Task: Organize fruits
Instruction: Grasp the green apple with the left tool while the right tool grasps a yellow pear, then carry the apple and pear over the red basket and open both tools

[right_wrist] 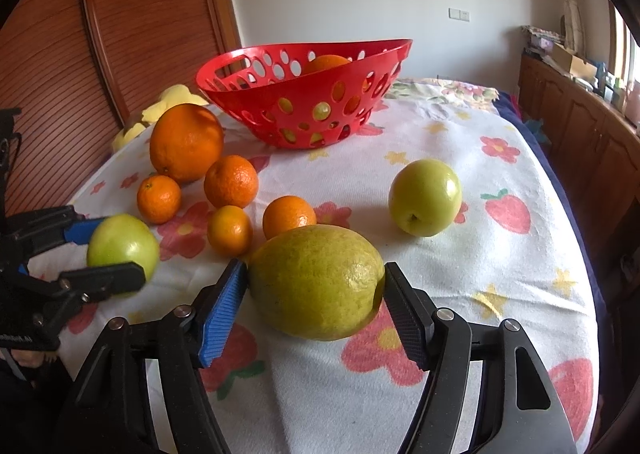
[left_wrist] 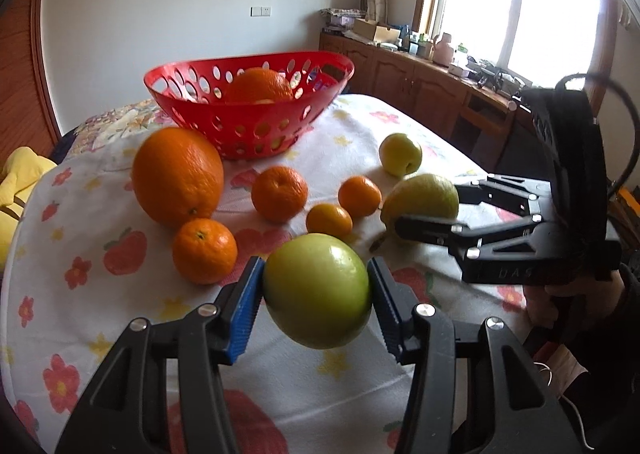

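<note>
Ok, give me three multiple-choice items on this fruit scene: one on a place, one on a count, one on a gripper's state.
1. Where is the red basket?
A. at the table's far end, behind the loose fruit
B. between the grippers
C. on the floor

2. How many green apples lie free on the cloth?
A. none
B. one
C. three

3. What is the right gripper doing?
A. hanging open over bare cloth
B. closed on the yellow-green pear
C. holding an orange

Answers: 1 A, it stands beyond the oranges. 2 B, only the green apple is free; the other apple sits in the left gripper. 3 B, both pads press the pear's sides.
</note>
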The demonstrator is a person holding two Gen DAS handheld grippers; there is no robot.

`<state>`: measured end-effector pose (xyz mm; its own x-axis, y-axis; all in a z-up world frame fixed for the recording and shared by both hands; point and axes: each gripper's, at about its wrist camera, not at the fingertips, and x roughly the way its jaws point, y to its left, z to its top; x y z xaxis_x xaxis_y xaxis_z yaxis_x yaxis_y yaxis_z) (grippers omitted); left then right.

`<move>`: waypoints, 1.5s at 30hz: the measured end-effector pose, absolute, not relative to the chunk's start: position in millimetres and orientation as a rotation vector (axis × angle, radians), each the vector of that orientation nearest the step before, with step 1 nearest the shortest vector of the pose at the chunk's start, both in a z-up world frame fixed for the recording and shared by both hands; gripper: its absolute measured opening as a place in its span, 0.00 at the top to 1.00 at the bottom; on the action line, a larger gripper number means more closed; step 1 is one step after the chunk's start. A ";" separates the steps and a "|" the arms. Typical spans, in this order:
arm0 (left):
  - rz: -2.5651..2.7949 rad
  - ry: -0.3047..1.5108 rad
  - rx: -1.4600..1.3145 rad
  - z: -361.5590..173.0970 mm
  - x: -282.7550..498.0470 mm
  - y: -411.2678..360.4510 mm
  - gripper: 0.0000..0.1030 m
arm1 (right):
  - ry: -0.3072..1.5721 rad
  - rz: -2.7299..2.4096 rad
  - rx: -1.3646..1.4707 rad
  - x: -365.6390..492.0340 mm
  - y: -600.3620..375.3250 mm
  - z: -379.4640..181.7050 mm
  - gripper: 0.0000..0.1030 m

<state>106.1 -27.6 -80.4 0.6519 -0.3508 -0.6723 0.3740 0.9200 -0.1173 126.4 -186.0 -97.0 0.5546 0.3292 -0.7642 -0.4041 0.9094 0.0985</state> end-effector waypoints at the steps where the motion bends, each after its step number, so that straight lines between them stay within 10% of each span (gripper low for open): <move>1: -0.411 0.751 0.031 -77.6 105.6 -26.6 0.50 | 0.884 0.431 -0.107 125.2 -184.4 -96.3 0.32; 45: -0.351 0.609 0.059 -2.7 205.4 4.7 0.50 | 0.677 0.504 -0.172 197.1 -166.7 13.9 0.32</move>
